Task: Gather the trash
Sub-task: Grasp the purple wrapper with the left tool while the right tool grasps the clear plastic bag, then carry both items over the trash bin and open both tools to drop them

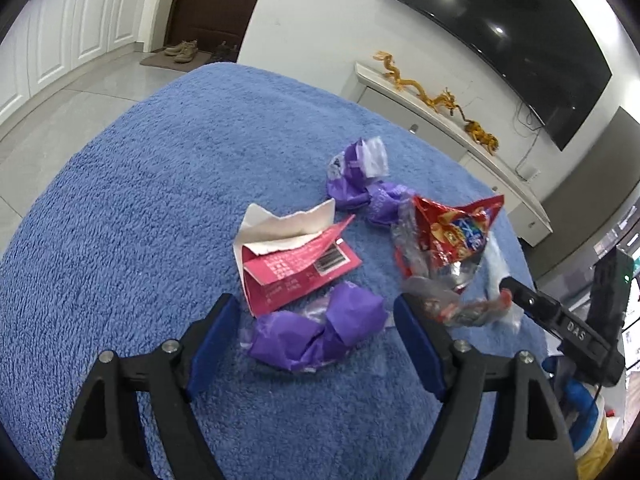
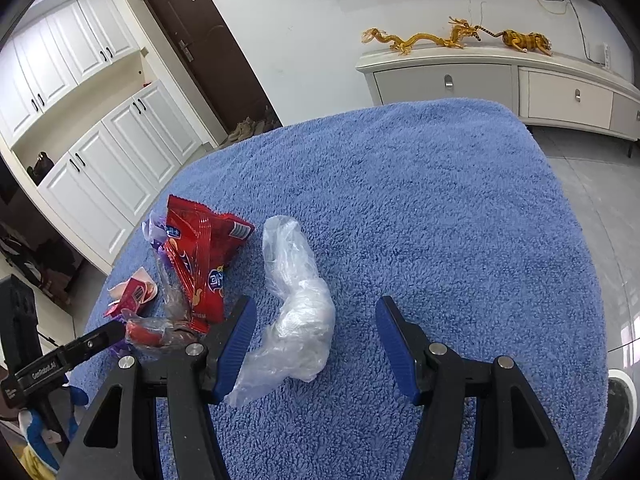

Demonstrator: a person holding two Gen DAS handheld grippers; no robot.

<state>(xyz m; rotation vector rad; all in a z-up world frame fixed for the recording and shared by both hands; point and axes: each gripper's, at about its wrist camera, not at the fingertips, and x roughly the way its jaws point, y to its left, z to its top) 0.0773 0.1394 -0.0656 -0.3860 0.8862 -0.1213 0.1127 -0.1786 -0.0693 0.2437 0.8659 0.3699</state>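
Trash lies on a blue towel-covered table (image 1: 120, 200). In the left wrist view, my left gripper (image 1: 316, 340) is open, its blue pads on either side of a crumpled purple wrapper (image 1: 320, 332). Beyond it lie a torn pink carton (image 1: 292, 264), a second purple wrapper (image 1: 360, 184) and a red snack bag (image 1: 452, 236). In the right wrist view, my right gripper (image 2: 316, 344) is open around a crumpled clear plastic bag (image 2: 296, 300). The red snack bag (image 2: 200, 256) and the pink carton (image 2: 132, 296) lie to its left.
A small red wrapper in clear film (image 1: 468, 308) lies by the right gripper's finger (image 1: 528, 300). A white sideboard (image 2: 500, 80) with golden dragon figures (image 2: 420, 38) stands beyond the table, under a wall TV (image 1: 520, 32). White cabinets (image 2: 100, 152) and a dark door (image 2: 208, 48) are on the left.
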